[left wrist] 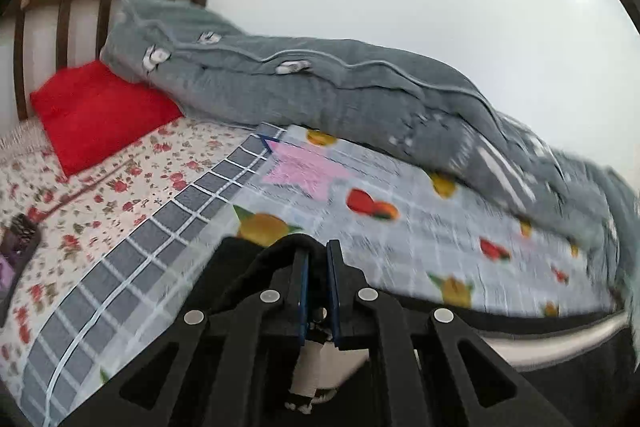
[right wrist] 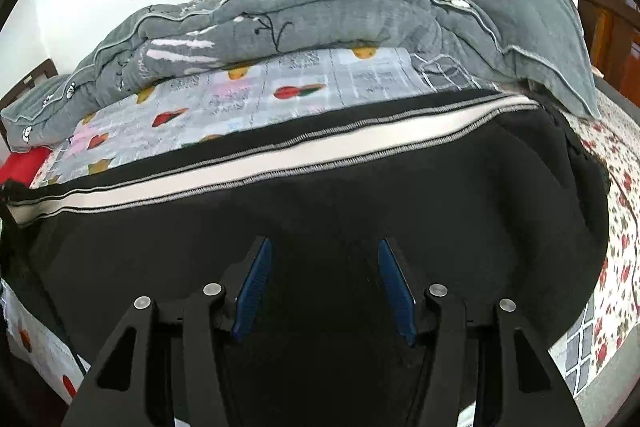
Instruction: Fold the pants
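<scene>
Left claw [left wrist: 317, 259]: narrowed onto a fold of black fabric, apparently an edge of the pants [right wrist: 320, 195].
Right claw [right wrist: 325, 281]: spread wide, empty, above the pants.
Pants: laid across the bed [right wrist: 304, 83], white side stripe [right wrist: 280, 157] uppermost.
Risk: thin pinch could be lost; cloth might bunch.
Hidden: grasped end unclear; left view blurred.
</scene>
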{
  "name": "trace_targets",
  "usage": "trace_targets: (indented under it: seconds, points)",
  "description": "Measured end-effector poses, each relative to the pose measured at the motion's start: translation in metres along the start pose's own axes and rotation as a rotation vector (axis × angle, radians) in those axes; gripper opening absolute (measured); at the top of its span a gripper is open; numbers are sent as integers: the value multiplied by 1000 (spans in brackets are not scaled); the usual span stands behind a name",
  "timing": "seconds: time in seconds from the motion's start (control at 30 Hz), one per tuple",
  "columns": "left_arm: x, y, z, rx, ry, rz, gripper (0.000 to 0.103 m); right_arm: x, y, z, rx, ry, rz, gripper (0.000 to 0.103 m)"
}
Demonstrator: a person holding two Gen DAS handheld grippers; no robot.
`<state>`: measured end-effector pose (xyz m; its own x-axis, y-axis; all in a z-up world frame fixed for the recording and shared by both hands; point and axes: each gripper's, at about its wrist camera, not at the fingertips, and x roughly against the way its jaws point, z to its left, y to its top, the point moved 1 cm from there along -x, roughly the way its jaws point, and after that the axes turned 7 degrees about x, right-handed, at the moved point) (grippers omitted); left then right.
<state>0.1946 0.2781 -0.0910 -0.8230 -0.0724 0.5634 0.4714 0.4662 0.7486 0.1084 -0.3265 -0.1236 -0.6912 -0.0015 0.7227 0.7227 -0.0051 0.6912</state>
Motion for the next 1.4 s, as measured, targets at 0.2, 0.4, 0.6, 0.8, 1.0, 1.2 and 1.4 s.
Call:
trace_targets:
  seconds: [0.2, 0.4, 0.6, 0.8, 1.0, 1.2, 1.4]
  points:
    - [-46, 24, 16, 44, 42, 162, 12, -10, 10, 9, 5, -15, 22, 55]
    - [-46, 5, 33, 89, -5, 207, 77, -19, 16, 20, 6, -8, 39, 55]
    - [-47, -5, 28, 12, 20, 181, 77, -21, 26, 33, 45, -16, 41, 55]
    - [-76, 2, 36, 18, 117, 191, 12, -27, 29, 39, 68, -34, 47, 55]
    - [-89, -7, 36, -25, 253, 200, 25, -20, 41, 23, 87, -35, 18, 55]
    - [-51, -14, 12, -88, 320, 125, 71, -40, 88, 19, 326, -58, -8, 62]
    - [-25, -29, -6, -54, 247, 132, 71, -89, 127, 18, 510, 145, 38, 66]
